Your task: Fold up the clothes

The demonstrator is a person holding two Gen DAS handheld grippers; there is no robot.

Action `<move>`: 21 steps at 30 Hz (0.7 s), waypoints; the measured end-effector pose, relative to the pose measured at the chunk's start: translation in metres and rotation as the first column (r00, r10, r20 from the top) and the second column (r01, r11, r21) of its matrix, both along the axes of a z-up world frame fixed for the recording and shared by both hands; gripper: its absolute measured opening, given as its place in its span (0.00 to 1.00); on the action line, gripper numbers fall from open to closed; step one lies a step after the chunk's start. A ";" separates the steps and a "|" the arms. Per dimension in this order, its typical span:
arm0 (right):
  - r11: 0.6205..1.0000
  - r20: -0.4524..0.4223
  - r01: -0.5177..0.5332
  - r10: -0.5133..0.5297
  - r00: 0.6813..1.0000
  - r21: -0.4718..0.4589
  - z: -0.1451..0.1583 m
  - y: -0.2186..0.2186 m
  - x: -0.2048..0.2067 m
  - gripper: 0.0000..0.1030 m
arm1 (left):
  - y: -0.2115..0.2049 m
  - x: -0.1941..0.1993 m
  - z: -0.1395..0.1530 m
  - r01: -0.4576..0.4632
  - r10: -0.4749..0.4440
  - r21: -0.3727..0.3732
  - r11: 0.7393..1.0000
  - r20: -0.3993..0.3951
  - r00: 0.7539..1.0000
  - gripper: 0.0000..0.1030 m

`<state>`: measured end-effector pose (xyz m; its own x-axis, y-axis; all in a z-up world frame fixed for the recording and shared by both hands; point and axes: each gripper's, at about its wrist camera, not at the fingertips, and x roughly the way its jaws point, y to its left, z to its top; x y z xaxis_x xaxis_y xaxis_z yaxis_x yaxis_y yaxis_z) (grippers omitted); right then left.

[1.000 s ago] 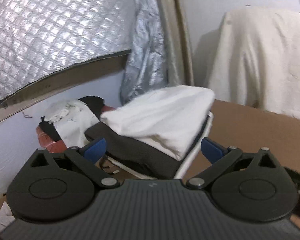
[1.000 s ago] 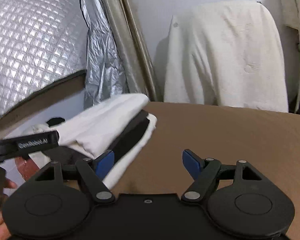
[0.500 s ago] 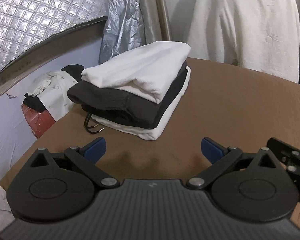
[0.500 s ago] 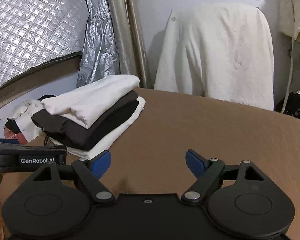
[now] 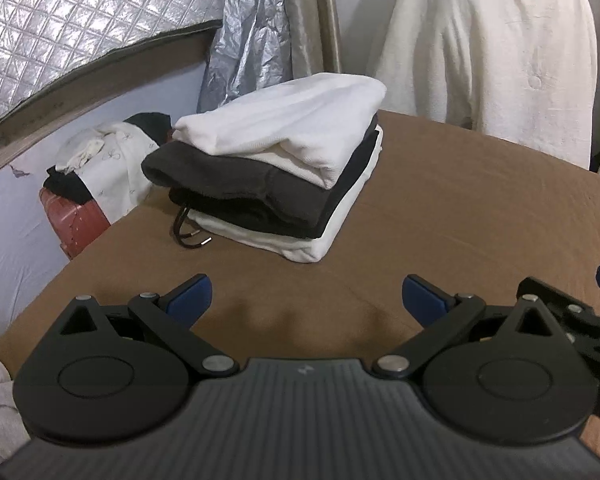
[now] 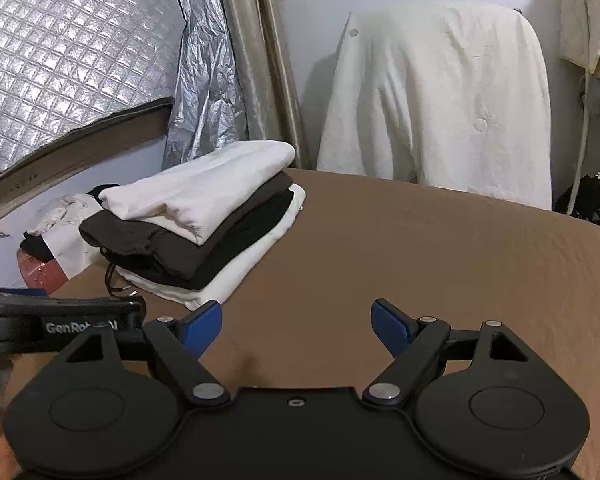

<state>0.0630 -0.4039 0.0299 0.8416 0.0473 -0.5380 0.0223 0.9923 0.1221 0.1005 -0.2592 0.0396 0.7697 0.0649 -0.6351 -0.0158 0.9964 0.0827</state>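
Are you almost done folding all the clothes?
Nearly, it looks like. Done: a neat stack sits on the brown table, white top over dark ones over white. In hand: nothing; the left tongs and right tongs are open and empty. Left: maybe the crumpled clothes beyond the table edge.

At your ten o'clock hangs a quilted silver sheet (image 5: pixel 59 32), with crinkled silver foil (image 5: pixel 251 40) draped just beside it at eleven. At one o'clock you have a cream cloth (image 5: pixel 496 52) thrown over something upright behind the brown table (image 5: pixel 480 220). Off the table's left edge, at nine o'clock, sits a red case (image 5: pixel 75 220) with a white flower-print cloth (image 5: pixel 115 164) and a black cloth (image 5: pixel 65 190) heaped on it. At your far right, in the right wrist view, a pale garment (image 6: pixel 596 24) hangs on the wall.
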 end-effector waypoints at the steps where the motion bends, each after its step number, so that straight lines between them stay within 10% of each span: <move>1: 1.000 0.001 0.000 0.000 1.000 -0.013 0.000 0.002 -0.001 0.83 | 0.001 0.000 -0.001 0.004 -0.004 0.003 1.000 -0.006 1.000 1.00; 21: 0.998 -0.007 0.023 -0.023 1.000 -0.051 -0.001 0.014 -0.013 0.83 | 0.012 -0.004 -0.004 -0.004 0.003 -0.048 0.999 -0.020 1.000 1.00</move>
